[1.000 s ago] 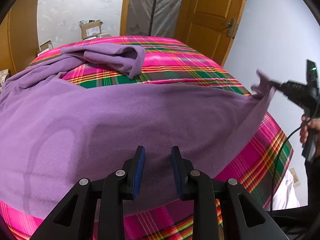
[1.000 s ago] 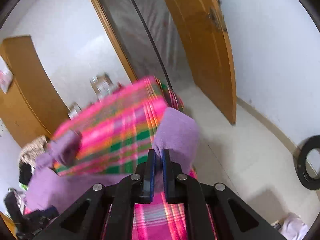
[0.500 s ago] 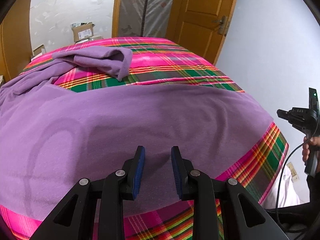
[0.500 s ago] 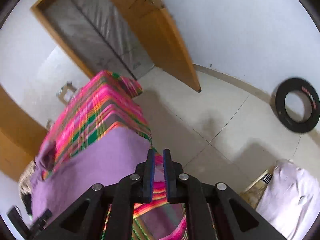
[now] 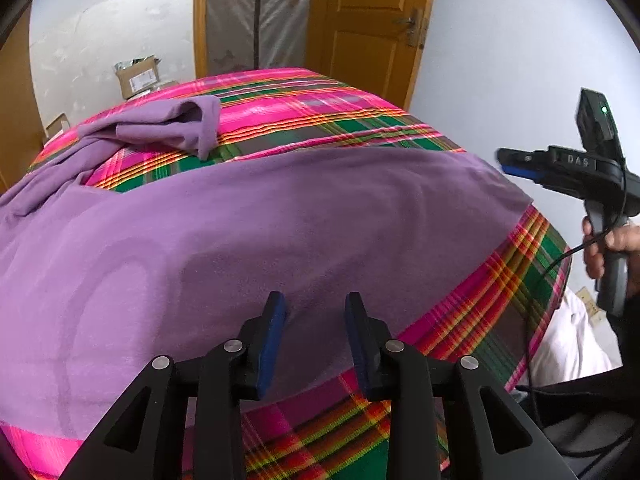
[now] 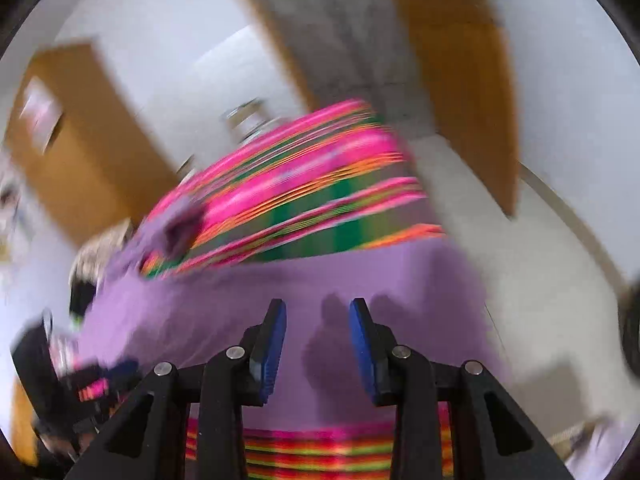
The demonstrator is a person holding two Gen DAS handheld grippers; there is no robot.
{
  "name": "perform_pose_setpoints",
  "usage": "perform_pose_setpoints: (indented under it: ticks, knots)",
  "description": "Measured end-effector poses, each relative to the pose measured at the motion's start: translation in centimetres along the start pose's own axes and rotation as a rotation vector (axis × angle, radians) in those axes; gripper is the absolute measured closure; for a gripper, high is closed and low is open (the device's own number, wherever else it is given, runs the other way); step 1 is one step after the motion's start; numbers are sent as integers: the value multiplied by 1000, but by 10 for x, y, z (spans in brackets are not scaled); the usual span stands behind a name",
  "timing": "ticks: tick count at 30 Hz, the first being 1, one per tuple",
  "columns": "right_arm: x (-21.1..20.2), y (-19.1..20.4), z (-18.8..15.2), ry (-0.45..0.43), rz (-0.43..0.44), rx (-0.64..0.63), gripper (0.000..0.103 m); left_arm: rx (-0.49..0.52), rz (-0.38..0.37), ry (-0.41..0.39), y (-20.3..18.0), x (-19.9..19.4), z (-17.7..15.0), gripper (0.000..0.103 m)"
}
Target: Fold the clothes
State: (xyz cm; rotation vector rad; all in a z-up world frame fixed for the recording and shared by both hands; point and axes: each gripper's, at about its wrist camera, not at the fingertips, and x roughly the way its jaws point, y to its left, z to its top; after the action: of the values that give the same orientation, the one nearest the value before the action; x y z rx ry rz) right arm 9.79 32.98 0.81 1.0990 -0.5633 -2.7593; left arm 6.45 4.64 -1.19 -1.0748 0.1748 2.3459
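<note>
Garment (image 5: 280, 216), purple, lies spread flat across plaid bed cover (image 5: 304, 116); one sleeve (image 5: 172, 128) bunched at far side. No body fold visible; fits either pre-fold or mid-fold. Left gripper (image 5: 316, 312) and right gripper (image 6: 316, 316) both gape, holding nothing. Room: wooden door (image 5: 368, 20), cardboard box (image 5: 138, 78), white walls.

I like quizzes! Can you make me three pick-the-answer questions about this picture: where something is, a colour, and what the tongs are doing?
1. Where does the shirt lie?
A on the floor
B on the plaid bed
C on the door

2. What colour is the shirt?
A purple
B yellow
C white

3. How are the left tongs?
A shut on the shirt
B open above the shirt
C holding a box

Answers: 1 B, plaid cloth shows all round it; 2 A, it is purple all over; 3 B, a gap shows between the blue pads.
</note>
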Motion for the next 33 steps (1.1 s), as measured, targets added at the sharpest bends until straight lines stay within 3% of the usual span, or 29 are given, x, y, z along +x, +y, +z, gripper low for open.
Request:
perform_pose_setpoints:
  ticks: [3,11,16,17,19,22,28,33]
  knots:
    - [20,39,5,54,75,-135,68,-59,32,-28,15,-7,1,72]
    - [75,88,23,157,120,-358,68,-195,146,-59,55,-19,-1,72]
    - [108,83,29,229,73,-356,70,-220,186,-60,68,-21,-4,72]
    - [113,79,32,221,59,-341,80,-229,192,-60,71,-21,-4,72]
    - [117,71,40,209,29,-310,89,-247,204,-60,78,-21,-5,72]
    - [115,74,46,180,-27,-300,84,-275,223,-59,89,-22,-7,72]
    - [118,131,37,204,176,-417,79,-330,260,-58,110,-24,-10,72]
    - [144,181,28,270,265,-496,79,-376,291,-57,127,-25,-13,72]
